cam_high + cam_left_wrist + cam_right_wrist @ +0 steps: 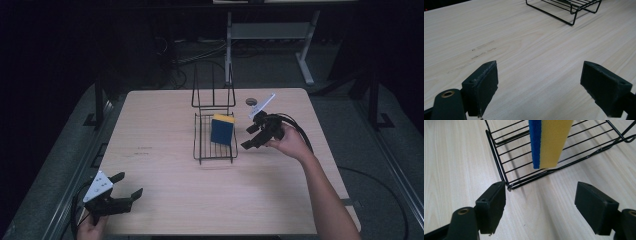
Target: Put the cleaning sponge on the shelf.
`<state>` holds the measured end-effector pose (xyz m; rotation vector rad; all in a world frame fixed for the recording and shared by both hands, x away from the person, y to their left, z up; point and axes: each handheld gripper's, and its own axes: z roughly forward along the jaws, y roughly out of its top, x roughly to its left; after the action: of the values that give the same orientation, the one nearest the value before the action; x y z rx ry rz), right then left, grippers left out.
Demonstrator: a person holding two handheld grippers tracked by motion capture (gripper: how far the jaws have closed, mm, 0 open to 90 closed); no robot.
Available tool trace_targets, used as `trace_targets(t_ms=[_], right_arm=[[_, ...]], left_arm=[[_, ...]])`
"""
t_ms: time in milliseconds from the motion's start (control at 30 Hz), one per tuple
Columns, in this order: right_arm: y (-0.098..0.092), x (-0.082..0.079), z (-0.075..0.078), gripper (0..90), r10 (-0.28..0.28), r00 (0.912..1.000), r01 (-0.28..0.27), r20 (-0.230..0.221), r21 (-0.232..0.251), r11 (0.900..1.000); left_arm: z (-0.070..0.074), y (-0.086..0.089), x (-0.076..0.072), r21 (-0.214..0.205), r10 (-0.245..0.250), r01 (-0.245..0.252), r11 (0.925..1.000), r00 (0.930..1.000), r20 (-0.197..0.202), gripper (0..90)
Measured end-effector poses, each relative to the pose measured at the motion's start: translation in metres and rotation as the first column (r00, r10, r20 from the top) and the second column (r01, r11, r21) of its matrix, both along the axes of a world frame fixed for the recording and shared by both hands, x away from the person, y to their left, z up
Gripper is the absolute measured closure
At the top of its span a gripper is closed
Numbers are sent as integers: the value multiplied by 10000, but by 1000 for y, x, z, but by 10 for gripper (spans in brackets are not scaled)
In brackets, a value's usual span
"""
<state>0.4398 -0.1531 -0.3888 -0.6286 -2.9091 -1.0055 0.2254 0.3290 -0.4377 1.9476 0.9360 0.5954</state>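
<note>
A black wire rack (215,145) stands mid-table with its back grille upright. A blue and yellow sponge (221,130) stands on edge inside it, leaning on the wires; it hangs large in the right gripper view, sponge (549,142) over the rack (499,165). My right gripper (251,136) is open just right of the rack, nothing between its jaws (540,207). My left gripper (126,185) sits open over the table's near left corner, apart from everything; the left gripper view has bare wood between its jaws (539,90) and the rack (571,10) far ahead.
The wooden table (165,175) carries a small dark round object (251,101) near its far edge, behind the right gripper. Cables lie on the floor beyond the table, by a white metal frame (305,60). Dark rails run along both table sides.
</note>
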Motion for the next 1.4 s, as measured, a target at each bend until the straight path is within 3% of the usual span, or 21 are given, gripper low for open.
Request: trace_targets(t_ms=[267, 533, 633, 900, 1133, 1233, 1400], right_arm=[[0, -4, -1, 234, 11, 10000, -11, 91, 60, 10000], [-8, -8, -8, 225, -92, 9999, 92, -116, -56, 9999], [-10, -10, -9, 226, -140, 9999, 140, 60, -17, 9999], [-16, -16, -15, 222, -247, 9995, 248, -180, 32, 9997], [-17, -19, -13, 216, -267, 9996, 265, -117, -110, 9996], [-20, -23, -12, 217, -320, 9995, 321, -36, 108, 9994], [-26, -28, -16, 217, -443, 9989, 444, -174, 24, 9990]], left_arm=[[0, 0, 0, 14, -13, 13, 10000, 10000, -12, 141], [0, -2, 0, 28, -42, 42, 10000, 10000, -19, 141], [0, -2, 0, 31, -31, 31, 10000, 10000, -18, 141], [0, -2, 1, 53, -58, 58, 10000, 10000, -18, 141], [0, -2, 0, 50, -43, 43, 10000, 10000, 0, 141], [0, -2, 0, 39, -37, 37, 10000, 10000, -11, 141], [0, -2, 0, 86, -71, 71, 9999, 10000, 1, 141]])
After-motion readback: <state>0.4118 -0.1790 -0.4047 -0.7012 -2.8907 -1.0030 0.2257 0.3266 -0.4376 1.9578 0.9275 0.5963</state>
